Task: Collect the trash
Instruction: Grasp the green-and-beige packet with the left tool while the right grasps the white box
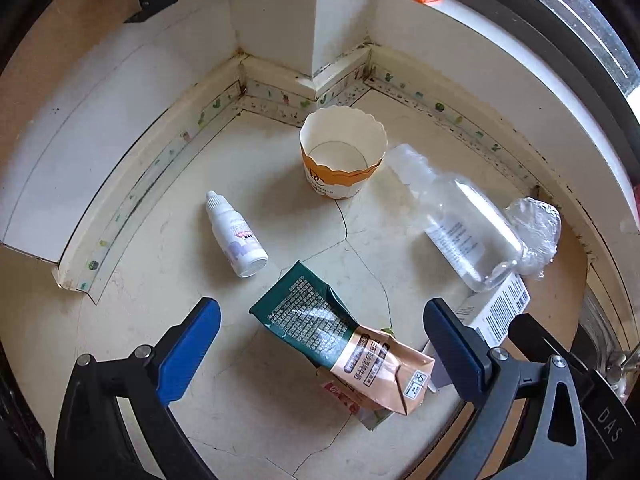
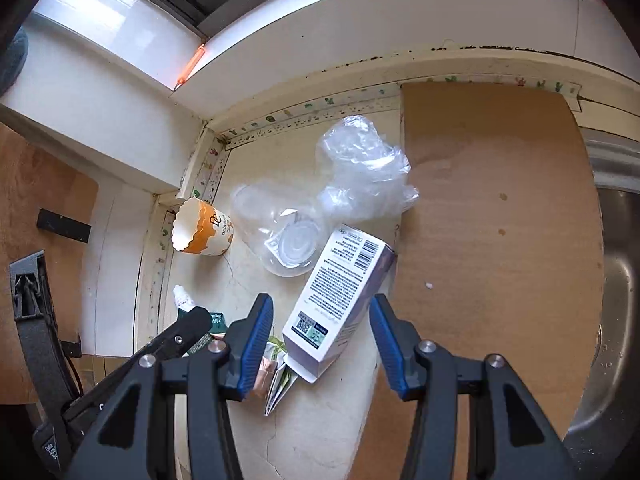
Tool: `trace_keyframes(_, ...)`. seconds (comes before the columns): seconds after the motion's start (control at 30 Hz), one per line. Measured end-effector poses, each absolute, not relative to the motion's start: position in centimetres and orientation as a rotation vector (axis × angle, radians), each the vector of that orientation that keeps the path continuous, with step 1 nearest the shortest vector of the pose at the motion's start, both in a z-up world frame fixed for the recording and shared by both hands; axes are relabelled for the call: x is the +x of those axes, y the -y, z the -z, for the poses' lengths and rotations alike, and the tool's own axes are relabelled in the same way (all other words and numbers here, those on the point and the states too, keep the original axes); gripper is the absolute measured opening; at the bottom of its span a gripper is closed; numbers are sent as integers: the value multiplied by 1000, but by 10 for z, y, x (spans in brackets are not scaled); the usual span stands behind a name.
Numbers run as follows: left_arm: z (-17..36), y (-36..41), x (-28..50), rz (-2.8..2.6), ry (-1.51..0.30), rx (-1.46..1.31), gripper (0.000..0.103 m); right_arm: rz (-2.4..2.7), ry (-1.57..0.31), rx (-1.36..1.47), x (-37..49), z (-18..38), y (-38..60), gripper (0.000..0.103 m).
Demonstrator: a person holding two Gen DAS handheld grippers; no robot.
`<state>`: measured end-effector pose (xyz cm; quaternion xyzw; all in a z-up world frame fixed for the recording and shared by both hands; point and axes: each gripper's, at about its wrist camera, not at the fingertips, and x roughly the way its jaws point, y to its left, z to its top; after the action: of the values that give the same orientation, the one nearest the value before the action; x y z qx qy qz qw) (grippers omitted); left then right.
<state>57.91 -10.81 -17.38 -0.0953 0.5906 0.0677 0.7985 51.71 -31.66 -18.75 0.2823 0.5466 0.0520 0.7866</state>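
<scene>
Trash lies scattered in the corner of a cracked cream worktop (image 1: 280, 412). In the left wrist view the left tool (image 1: 320, 344) hangs with its blue pads spread wide, nothing between them touching either pad. Beneath the gap lies a crumpled green and copper carton (image 1: 320, 328), its long axis slanting from upper left to lower right, the green end toward the wall. Left of it lies a small white dropper bottle (image 1: 236, 236) on its side, nozzle pointing up toward the wall and base toward the tool. A paper cup (image 1: 340, 168) with a scalloped rim stands upright near the corner. A clear plastic bottle (image 1: 456, 216) lies on its side, running from upper left to lower right, with crumpled clear wrap (image 1: 536, 232) just beyond its base.

In the right wrist view the right tool (image 2: 320, 344) is also spread. A white printed box (image 2: 336, 300) lies between its pads, clear of both, its long axis tilted, the barcode end pointing away toward the wall. A brown board (image 2: 500, 220) covers the worktop at right, beside a steel sink (image 2: 616, 260).
</scene>
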Motion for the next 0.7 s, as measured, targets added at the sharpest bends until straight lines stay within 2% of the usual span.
trace_keyframes(0.1,184,107,582,-168,-1291,-217,96,-111,-1185,615,520,192,316,51)
trace_keyframes(0.2,196,104,583,-168,-1327,-229,78,-110,-1193,622,522,195,316,51)
trace_keyframes(0.27,204,99,582,-166,-1353,-248,60,-112,-1199,620,523,197,315,51)
trace_keyframes(0.53,212,72,564,-138,-1362,-310,37,-100,-1227,571,534,207,293,51)
trace_keyframes(0.7,207,64,549,-117,-1356,-276,37,-71,-1242,552,538,211,283,51)
